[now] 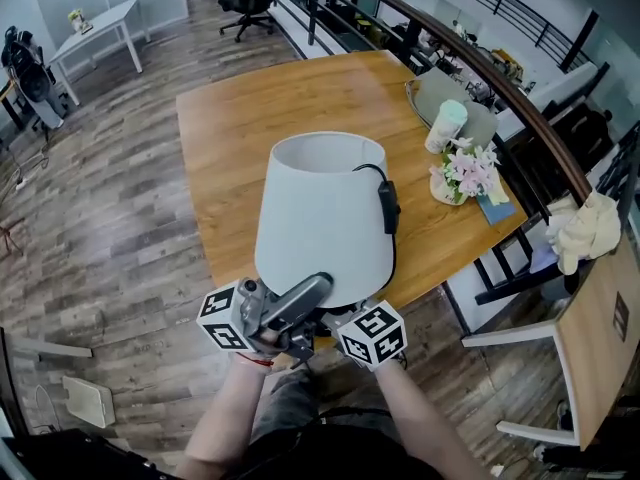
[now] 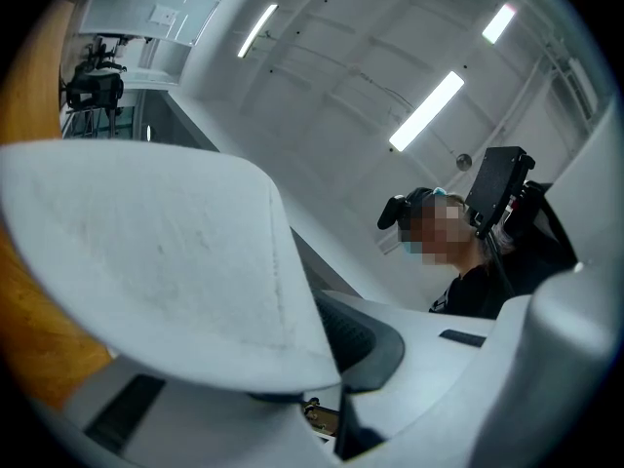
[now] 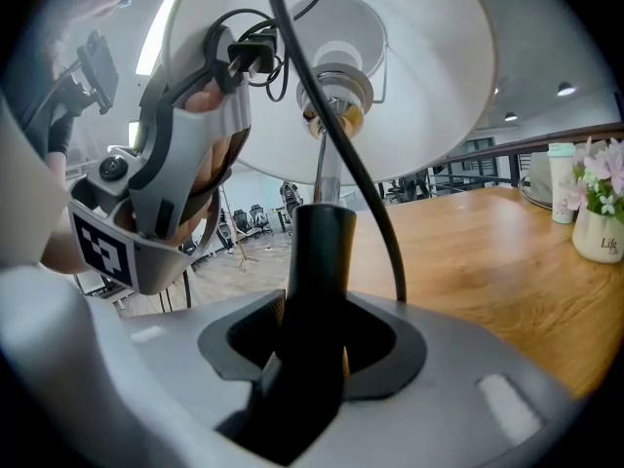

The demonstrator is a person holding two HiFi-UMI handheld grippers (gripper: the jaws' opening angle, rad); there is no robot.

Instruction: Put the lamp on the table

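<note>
The lamp (image 1: pixel 320 218) is carried in two grippers above the near edge of the table (image 1: pixel 250 118), not yet set down.

The right gripper (image 3: pixel 312 359) has its jaws closed on the black stem (image 3: pixel 317 252) under the shade, probably to take the weight. The left gripper (image 1: pixel 315 290) pinches the lower rim of the white shade (image 2: pixel 146 252), which I judge keeps the lamp from swinging. The cord (image 3: pixel 366 193) hangs loose beside the stem, and its switch lies on the right side of the shade. The wood in front is free, and a flower pot (image 1: pixel 465 173) stands far right. The pot has a few letters, too small to read. The gripper cubes carry only black-and-white square markers, no words.
</note>
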